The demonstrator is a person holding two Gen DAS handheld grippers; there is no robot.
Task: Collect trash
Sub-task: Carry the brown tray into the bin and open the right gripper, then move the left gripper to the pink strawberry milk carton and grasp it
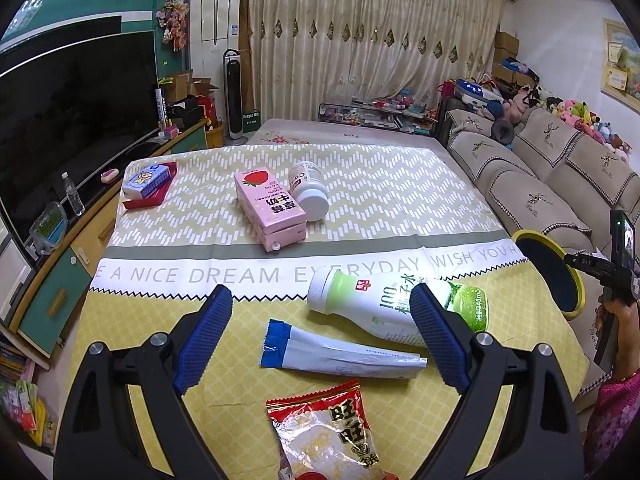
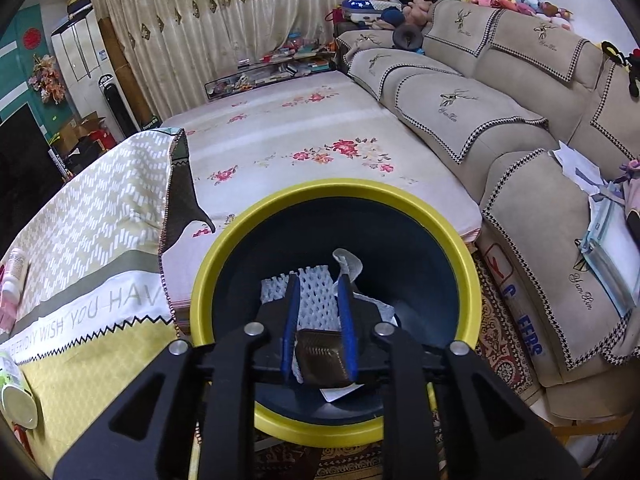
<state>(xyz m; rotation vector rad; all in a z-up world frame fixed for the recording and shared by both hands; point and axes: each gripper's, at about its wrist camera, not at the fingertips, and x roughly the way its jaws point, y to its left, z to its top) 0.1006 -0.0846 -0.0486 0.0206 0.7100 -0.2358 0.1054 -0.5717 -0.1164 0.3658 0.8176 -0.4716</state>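
Two hand-held grippers are yours. Your left hand-held gripper (image 1: 322, 334) hangs wide open and empty over the desk (image 1: 120, 344), above a blue-and-white wrapper (image 1: 340, 354), a red snack packet (image 1: 326, 432) nearer you and a white-and-green bottle (image 1: 384, 308) lying by its right finger. Your right hand-held gripper (image 2: 318, 320) sits over the yellow-rimmed bin (image 2: 240, 216), jaws slightly apart, a brown wrapper (image 2: 322, 360) between its pads; whether they press it I cannot tell.

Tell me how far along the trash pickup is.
Done: foam netting and paper lie in the yellow-rimmed bin. In hand: the right gripper holds a brown packet over the bin. Left: green bottle, blue-white sachet, red snack bag, pink carton, white jar.
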